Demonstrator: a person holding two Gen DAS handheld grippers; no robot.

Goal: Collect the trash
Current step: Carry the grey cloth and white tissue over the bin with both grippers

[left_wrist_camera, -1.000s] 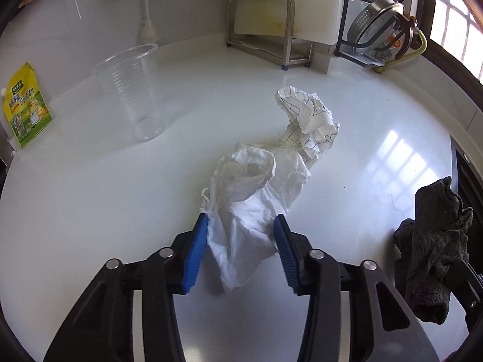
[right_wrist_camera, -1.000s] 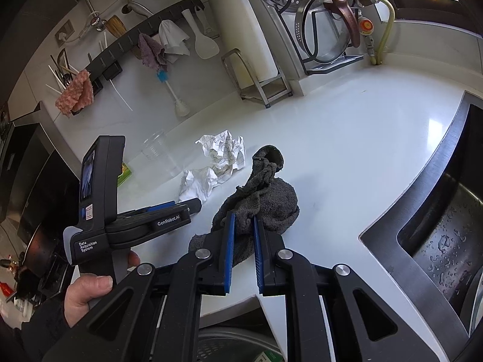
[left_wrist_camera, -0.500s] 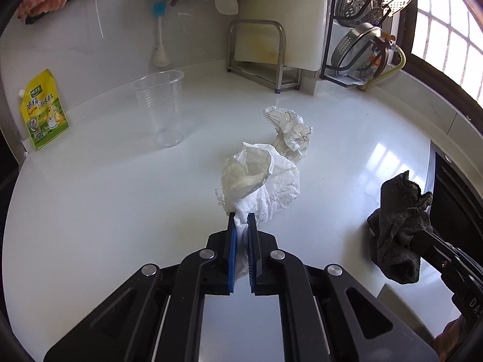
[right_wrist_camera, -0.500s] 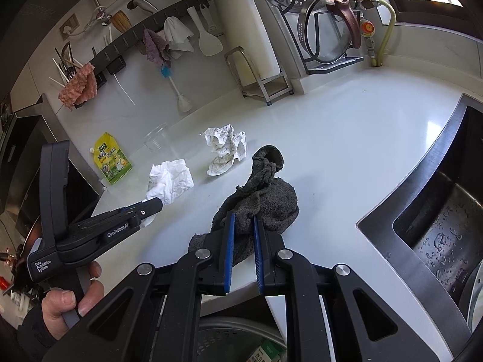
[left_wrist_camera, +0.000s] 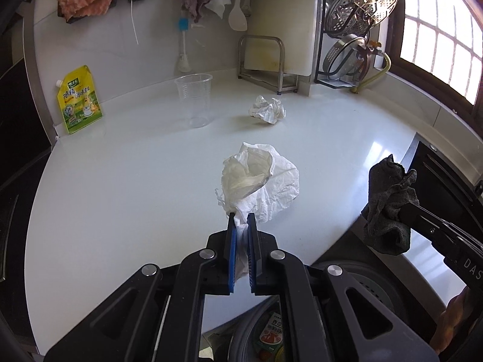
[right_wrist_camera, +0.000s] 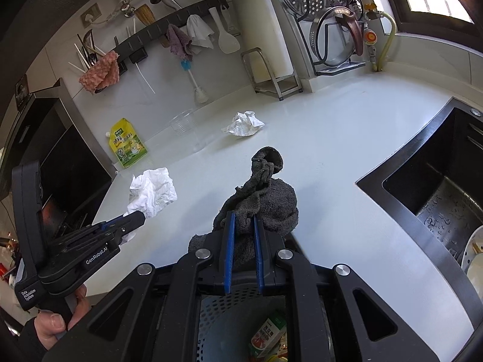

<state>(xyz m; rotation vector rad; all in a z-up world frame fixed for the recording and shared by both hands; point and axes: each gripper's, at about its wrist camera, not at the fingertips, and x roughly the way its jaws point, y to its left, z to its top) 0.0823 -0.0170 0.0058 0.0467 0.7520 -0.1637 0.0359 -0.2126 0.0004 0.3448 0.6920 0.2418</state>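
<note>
My left gripper (left_wrist_camera: pixel 241 221) is shut on a crumpled white tissue (left_wrist_camera: pixel 262 181) and holds it above the counter's front edge; both also show in the right wrist view, gripper (right_wrist_camera: pixel 137 215) and tissue (right_wrist_camera: pixel 154 191). My right gripper (right_wrist_camera: pixel 244 220) is shut on a dark grey rag (right_wrist_camera: pixel 265 196), which shows at the right in the left wrist view (left_wrist_camera: pixel 389 202). A crumpled printed paper (left_wrist_camera: pixel 268 110) lies further back on the white counter (left_wrist_camera: pixel 135 181). A clear plastic cup (left_wrist_camera: pixel 194 99) stands upright to its left. A bin (right_wrist_camera: pixel 229 325) with a carton inside sits below both grippers.
A yellow-green pouch (left_wrist_camera: pixel 79 99) leans at the back left. A cutting board in a metal stand (left_wrist_camera: pixel 265 60) and a rack with pot lids (left_wrist_camera: pixel 356 42) stand at the back. A black sink (right_wrist_camera: pixel 437 187) lies to the right.
My left gripper closed on the white tissue, then lifted it and drew it back toward the counter's front edge over the bin. The right gripper kept hold of the rag.
</note>
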